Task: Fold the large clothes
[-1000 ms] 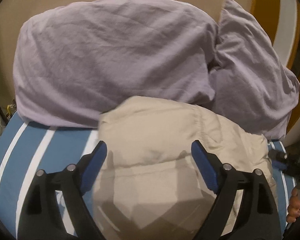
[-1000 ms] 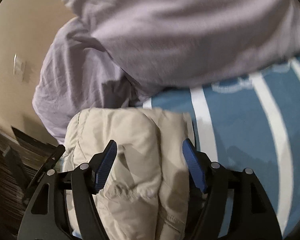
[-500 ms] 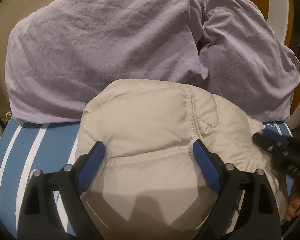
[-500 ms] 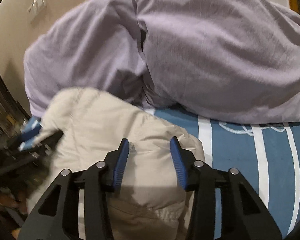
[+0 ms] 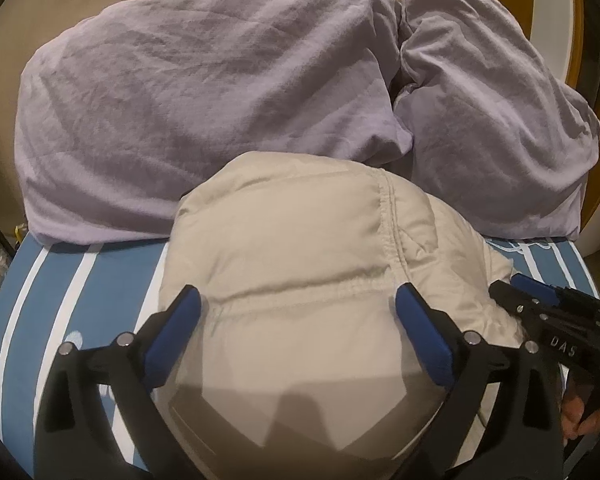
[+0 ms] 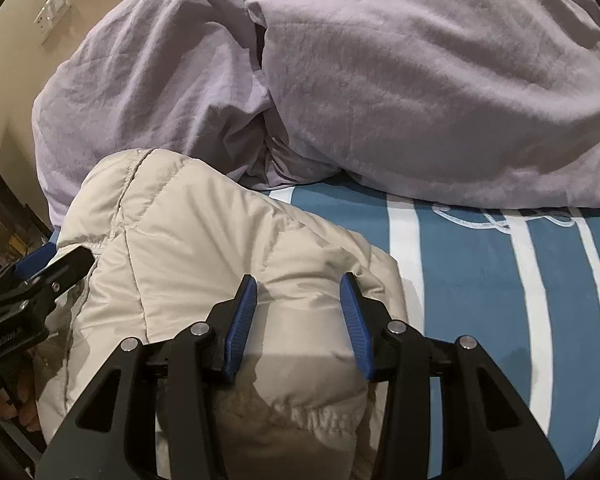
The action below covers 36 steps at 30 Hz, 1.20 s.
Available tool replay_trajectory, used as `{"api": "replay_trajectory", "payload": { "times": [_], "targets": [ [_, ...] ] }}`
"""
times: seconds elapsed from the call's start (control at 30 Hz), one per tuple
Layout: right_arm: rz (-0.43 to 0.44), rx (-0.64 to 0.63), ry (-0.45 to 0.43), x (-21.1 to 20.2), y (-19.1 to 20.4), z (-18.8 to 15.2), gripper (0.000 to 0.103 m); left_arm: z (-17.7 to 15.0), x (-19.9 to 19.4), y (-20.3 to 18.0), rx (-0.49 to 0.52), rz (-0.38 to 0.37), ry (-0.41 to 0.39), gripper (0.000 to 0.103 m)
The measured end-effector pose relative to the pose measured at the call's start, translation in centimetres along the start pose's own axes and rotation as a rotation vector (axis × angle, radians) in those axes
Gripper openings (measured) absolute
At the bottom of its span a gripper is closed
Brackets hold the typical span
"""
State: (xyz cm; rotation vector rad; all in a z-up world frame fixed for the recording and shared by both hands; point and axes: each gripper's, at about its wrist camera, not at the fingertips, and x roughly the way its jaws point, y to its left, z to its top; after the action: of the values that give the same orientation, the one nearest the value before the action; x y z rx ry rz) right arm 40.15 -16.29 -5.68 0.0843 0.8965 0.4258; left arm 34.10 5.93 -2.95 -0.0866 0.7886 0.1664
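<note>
The folded beige jacket (image 5: 300,264) lies on the striped bed (image 6: 480,280), long axis toward the lilac pillows (image 5: 204,100). Left tongs (image 5: 296,308) are opening, spread wide astride it; right tongs (image 6: 298,292) are opening, its padding bulging between them.

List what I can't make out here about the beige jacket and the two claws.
- Beige jacket: near end hidden in both wrist views under each claw's frame; garment type is a guess.
- Right claw, opening: whether its pads pinch the fabric between them is unclear.
- Left claw, opening: in the right view, cut off by the left edge.
</note>
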Motion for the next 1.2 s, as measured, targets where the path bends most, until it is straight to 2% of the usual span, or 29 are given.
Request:
{"api": "replay_trajectory", "payload": {
  "times": [0.03,0.1,0.13,0.2,0.3,0.43,0.67,0.93,1.2],
  "targets": [
    [-0.011,-0.007,-0.004,-0.6,0.1,-0.1,0.049,-0.2,-0.3,0.1,-0.004,-0.002,0.0,0.099],
    [-0.028,-0.014,-0.012,-1.9,0.3,-0.4,0.063,-0.9,-1.4,0.4,-0.01,-0.009,0.002,0.099],
    [-0.04,-0.014,-0.018,-2.6,0.3,-0.7,0.074,-1.2,-1.8,0.4,-0.009,-0.008,0.001,0.099],
    [-0.051,-0.016,-0.033,-4.0,0.4,-1.3,0.076,-1.9,-2.9,0.5,-0.004,-0.01,-0.001,0.099],
    [-0.068,-0.018,-0.034,-5.7,0.5,-2.3,0.09,-3.1,-5.0,0.6,0.007,-0.014,-0.002,0.099],
    [-0.09,-0.016,-0.012,-8.2,1.3,-4.5,0.098,-5.0,-8.2,1.1,-0.005,-0.033,-0.018,0.099],
    [-0.161,-0.065,0.012,-12.4,3.7,-8.9,0.102,-8.8,-13.8,2.3,-0.042,-0.074,-0.019,0.099],
    [-0.079,-0.005,0.007,-17.7,4.7,-13.3,0.102,-13.0,-19.2,3.5,-0.085,-0.123,0.0,0.099],
    [-0.013,0.018,0.001,-19.3,6.6,-15.9,0.102,-15.4,-21.7,3.3,-0.126,-0.165,0.016,0.099]
  ]
}}
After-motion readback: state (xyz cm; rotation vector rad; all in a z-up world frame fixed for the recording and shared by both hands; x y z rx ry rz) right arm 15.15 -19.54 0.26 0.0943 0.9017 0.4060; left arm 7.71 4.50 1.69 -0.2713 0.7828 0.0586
